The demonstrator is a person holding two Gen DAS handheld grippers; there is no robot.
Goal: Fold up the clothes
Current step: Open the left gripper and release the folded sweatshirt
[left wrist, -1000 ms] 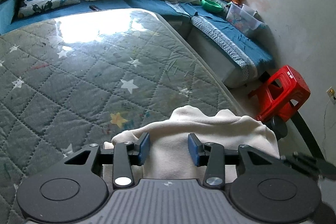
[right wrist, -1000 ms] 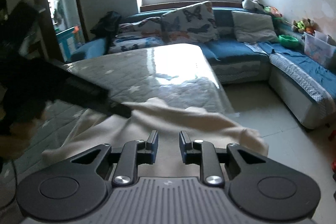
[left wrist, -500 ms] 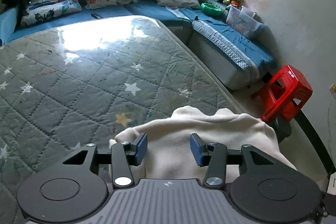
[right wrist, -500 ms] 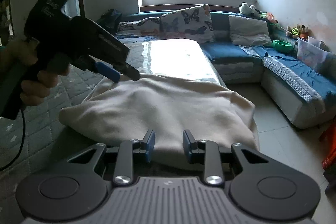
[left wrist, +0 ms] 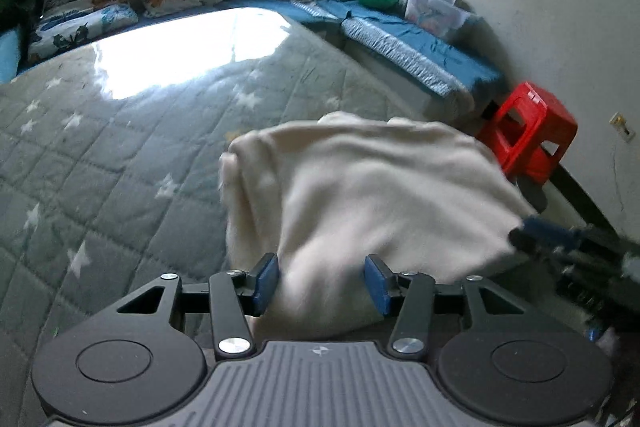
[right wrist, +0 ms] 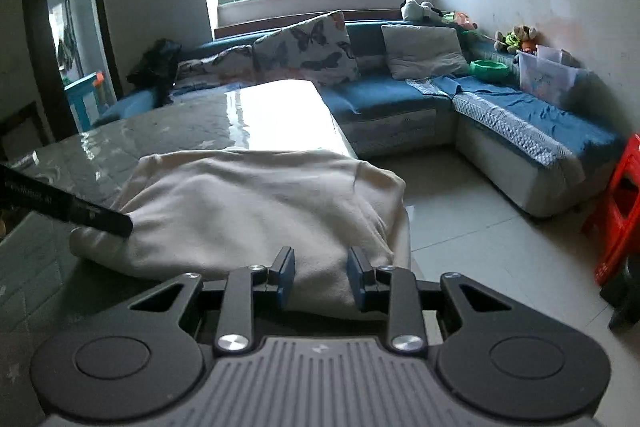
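Note:
A cream garment point(left wrist: 380, 187) lies bunched on the grey star-quilted surface point(left wrist: 120, 147), close to its right edge. My left gripper point(left wrist: 322, 281) hovers over the garment's near side. Its blue pads stand apart, and cloth shows in the gap without being pinched. In the right wrist view the same garment point(right wrist: 248, 199) spreads ahead of my right gripper point(right wrist: 321, 277), whose jaws stand a little apart over its near hem. One dark finger point(right wrist: 100, 221) of the left gripper sits at the garment's left near corner. A blurred fingertip point(left wrist: 548, 233) of the right gripper shows at the garment's right corner.
A blue corner sofa point(right wrist: 400, 99) with butterfly cushions runs along the far and right walls. A red plastic stool point(left wrist: 528, 135) stands on the tiled floor point(right wrist: 480, 227) to the right of the quilted surface. Toys and a clear box sit on the sofa's right end.
Both grippers' jaws stand wider than a second ago. The left gripper came down from above the garment to its near left corner. The garment fills more of both views.

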